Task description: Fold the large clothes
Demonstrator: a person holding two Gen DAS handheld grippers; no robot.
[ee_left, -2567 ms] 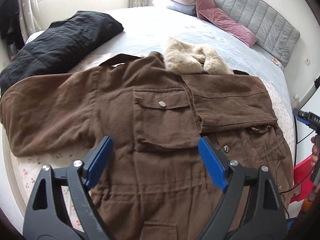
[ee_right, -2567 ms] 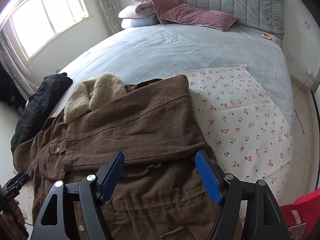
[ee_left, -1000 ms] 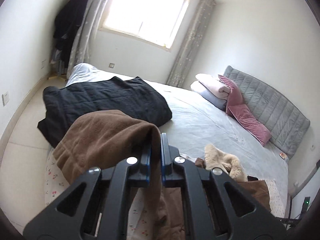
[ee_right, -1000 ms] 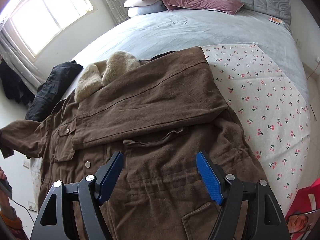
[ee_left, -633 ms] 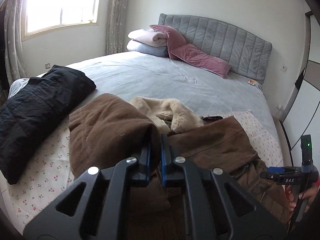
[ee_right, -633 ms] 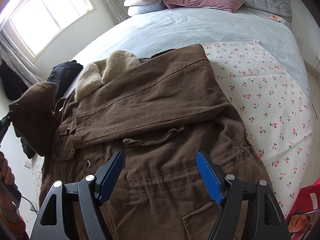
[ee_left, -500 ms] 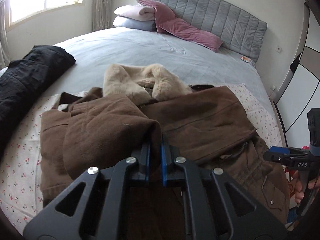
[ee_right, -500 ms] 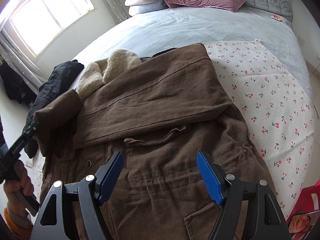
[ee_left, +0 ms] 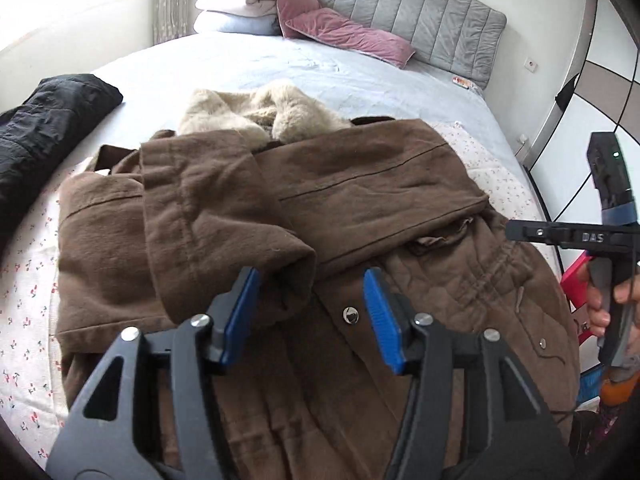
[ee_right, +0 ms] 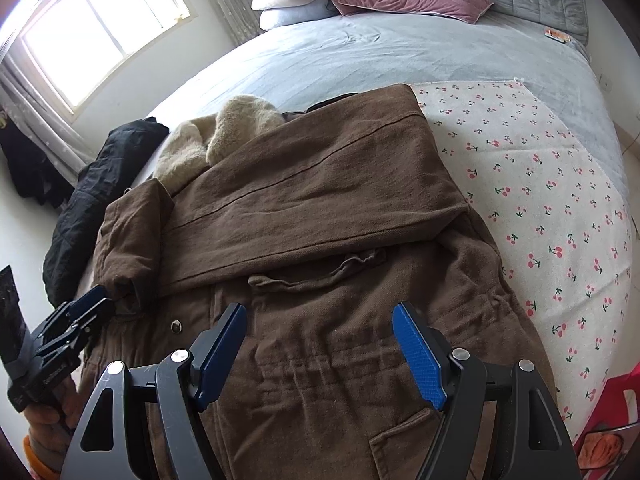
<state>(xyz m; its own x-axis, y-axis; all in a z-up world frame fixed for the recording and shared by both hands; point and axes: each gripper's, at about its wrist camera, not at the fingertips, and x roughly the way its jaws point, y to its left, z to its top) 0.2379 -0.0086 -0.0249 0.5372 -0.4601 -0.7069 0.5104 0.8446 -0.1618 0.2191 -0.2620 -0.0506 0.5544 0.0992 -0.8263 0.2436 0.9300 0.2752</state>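
A large brown coat (ee_left: 372, 204) with a cream fur collar (ee_left: 256, 108) lies front-up on the bed; it also shows in the right wrist view (ee_right: 320, 208). Both sleeves are folded across its chest. The left sleeve's cuff (ee_left: 276, 268) lies just in front of my left gripper (ee_left: 312, 312), which is open and empty. In the right wrist view the left gripper (ee_right: 90, 306) sits at that cuff (ee_right: 124, 276). My right gripper (ee_right: 320, 352) is open and empty above the coat's waist.
A black jacket (ee_left: 44, 124) lies on the bed's left side. A cherry-print sheet (ee_right: 540, 168) lies under the coat on the grey bed (ee_right: 380, 48). Pink and white pillows (ee_left: 304, 16) rest at the headboard. A red object (ee_right: 612, 420) sits at the right.
My left gripper carried the left sleeve over the coat's chest, laid it down and opened, letting go of the cuff. The right gripper has stayed open above the waist.
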